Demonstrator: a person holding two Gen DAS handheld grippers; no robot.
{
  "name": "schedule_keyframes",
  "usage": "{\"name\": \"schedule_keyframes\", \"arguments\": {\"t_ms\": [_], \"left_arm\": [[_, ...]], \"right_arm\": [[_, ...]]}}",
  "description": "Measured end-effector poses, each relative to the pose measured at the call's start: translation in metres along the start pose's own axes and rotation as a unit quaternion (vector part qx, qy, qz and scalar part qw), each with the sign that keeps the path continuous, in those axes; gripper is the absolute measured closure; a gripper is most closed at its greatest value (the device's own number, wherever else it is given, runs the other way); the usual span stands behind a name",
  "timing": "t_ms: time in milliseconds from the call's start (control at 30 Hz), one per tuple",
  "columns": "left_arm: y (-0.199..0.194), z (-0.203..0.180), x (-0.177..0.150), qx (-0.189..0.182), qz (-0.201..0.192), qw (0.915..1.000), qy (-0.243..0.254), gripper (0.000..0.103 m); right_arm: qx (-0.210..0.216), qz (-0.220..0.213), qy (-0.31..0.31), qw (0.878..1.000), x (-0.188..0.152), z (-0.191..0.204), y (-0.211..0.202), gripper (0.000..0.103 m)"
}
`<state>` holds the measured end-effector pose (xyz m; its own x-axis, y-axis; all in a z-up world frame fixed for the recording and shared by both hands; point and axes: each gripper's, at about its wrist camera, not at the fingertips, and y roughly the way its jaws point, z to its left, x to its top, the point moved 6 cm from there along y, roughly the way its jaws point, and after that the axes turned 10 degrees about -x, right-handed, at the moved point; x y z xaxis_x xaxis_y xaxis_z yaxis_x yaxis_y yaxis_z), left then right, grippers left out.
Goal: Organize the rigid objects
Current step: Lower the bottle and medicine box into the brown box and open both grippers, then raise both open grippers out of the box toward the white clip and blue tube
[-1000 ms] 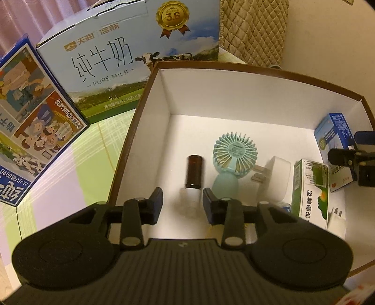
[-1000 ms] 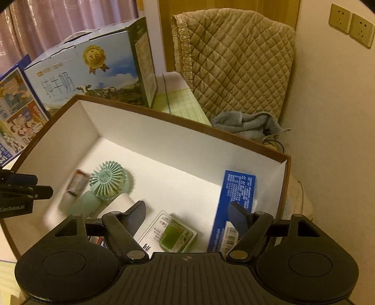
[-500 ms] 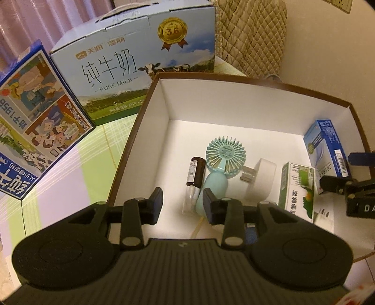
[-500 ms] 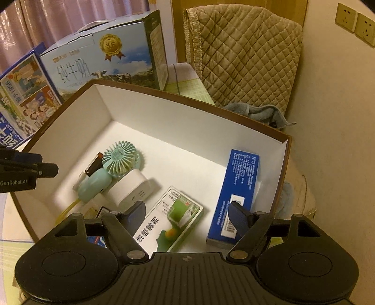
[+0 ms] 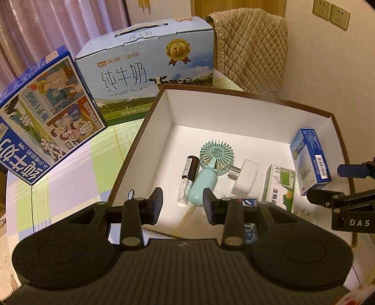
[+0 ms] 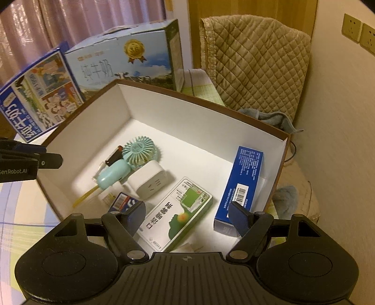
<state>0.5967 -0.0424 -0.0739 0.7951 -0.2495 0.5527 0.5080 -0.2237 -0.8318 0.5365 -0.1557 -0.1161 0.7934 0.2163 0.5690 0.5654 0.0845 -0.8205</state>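
Box [image 5: 150,117], brown outside and white inside, sits open on a table [image 5: 70,178] w/ a pastel plaid cloth in lilac, green and white.

Left-wrist view, left to right. At 10 o'clock a blue cartoon carton [image 5: 46,112] leans tilted on the cloth. At 12 a pale blue milk carton [image 5: 145,70] stands upright just behind the box's far-left corner. Pink curtain [image 5: 46,28] hangs behind both. Inside the box: a brown bottle [image 5: 188,173] w/ a clear cap lies touching a teal mini fan [image 5: 211,169]; just right of the fan a white plug adapter [image 5: 245,178]; then a green-and-white packet [image 5: 280,187] lying flat; at 3 o'clock a blue packet [image 5: 309,159] leans on the right wall. A small blue-and-white pack [image 6: 121,201] lies near the front edge. At 1 o'clock a quilted tan cover [image 5: 250,47] drapes over something behind the box; cream wall w/ two sockets [image 5: 330,11] at the top right.

Left gripper [image 5: 182,204] hangs above the box's near-left part, jaws narrowly apart, nothing between them. Right gripper [image 6: 187,218] hangs over the near-right part, jaws spread wide, empty; green packet and blue packet lie below it. In the right-wrist view a grey-blue cloth [image 6: 269,118] lies behind the box's far edge, by the wall.
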Motion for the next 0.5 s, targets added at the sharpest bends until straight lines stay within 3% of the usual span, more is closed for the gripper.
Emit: {"name": "schedule_keyframes", "arguments": {"t_ms": [233, 500], "left_arm": [[-0.034, -0.010, -0.018, -0.005, -0.031, 0.9993, -0.022, 0.063], [-0.070, -0.016, -0.058, 0.000, -0.046, 0.9976, -0.052, 0.060]], "right_arm": [[0.013, -0.027, -0.017, 0.999, -0.011, 0.004, -0.025, 0.028], [0.057, -0.047, -0.054, 0.996, -0.044, 0.025, -0.054, 0.028]]}}
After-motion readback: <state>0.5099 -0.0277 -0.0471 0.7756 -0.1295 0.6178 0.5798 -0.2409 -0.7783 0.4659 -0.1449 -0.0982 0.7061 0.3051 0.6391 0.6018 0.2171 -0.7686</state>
